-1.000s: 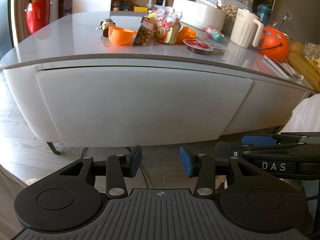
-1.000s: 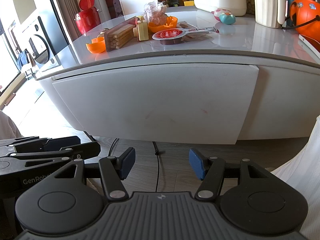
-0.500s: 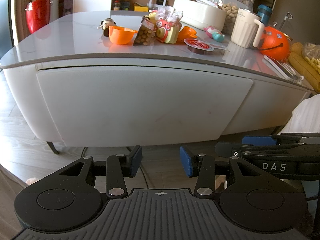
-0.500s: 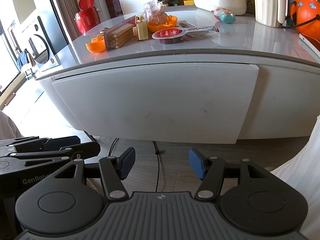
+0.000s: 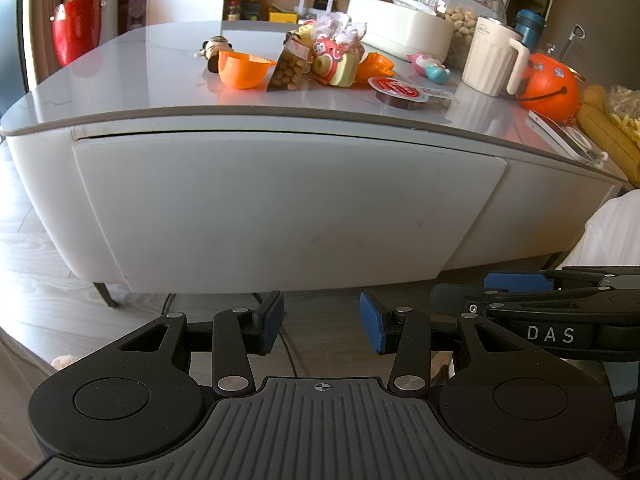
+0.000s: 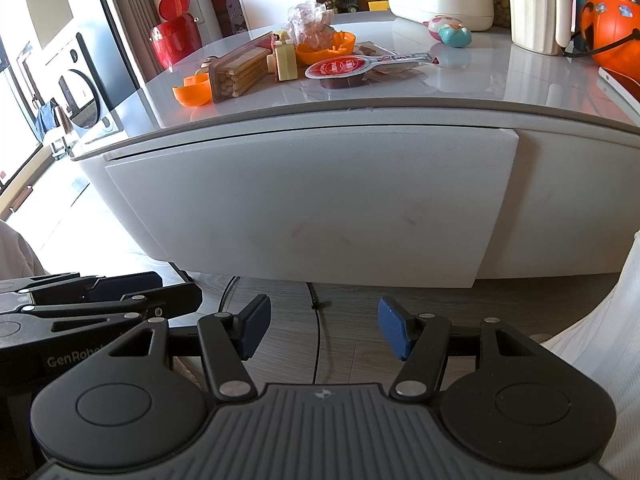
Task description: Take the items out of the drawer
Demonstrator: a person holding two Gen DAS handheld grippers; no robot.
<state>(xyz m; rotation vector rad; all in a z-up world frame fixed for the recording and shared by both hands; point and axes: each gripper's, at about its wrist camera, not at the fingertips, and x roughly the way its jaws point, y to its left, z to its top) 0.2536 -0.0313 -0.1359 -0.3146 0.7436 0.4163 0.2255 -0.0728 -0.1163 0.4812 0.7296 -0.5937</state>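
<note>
Both grippers hover low in frame before the shut drawer [image 5: 280, 208]; left gripper [image 5: 322, 322] open, empty; right gripper [image 6: 324, 330] likewise (snacks crowd the tabletop [image 5: 160, 80]).

The closed drawer [image 5: 280, 208] sits under the tabletop [image 5: 160, 80] edge. On the tabletop, a bowl [image 5: 242, 70] lies left of a snack packet [image 5: 290, 70]; a jug [image 5: 494, 60] stands farther right, a cable [image 6: 320, 344] on the floor below.

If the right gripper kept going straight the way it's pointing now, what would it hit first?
Probably the wood floor just short of the table's closed drawer front. The right gripper is open and empty, angled downward; depth is uncertain.
</note>
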